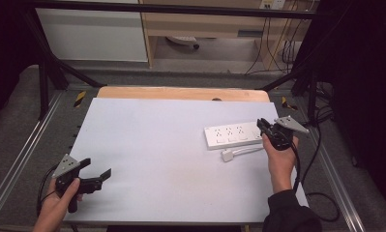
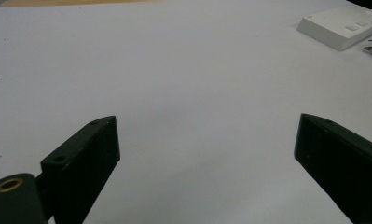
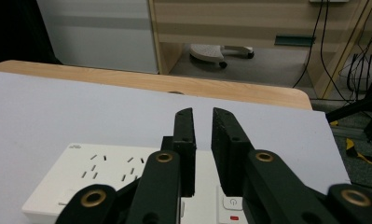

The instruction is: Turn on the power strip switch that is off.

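White sheet [image 1: 171, 159] covers the wooden table [image 1: 181, 93], grey floor and pale cabinets across the top of frame, cables hanging upper right

White power strip [image 1: 234, 135] lies flat right of centre in the high view, sockets up, nothing plugged into them. Its white plug [image 1: 228, 155] and lead sit just below it on the sheet

Right gripper [image 1: 264, 126] at the strip's right end, jaws nearly together with a thin gap, nothing between them. In the right gripper view they hang over the switch end of the strip [image 3: 104, 172], power button [image 3: 232, 202] just beneath; can't tell if they touch it

Left gripper [image 1: 97, 170] lower left of the high view, well apart from the strip, jaws wide apart over bare sheet, holding nothing
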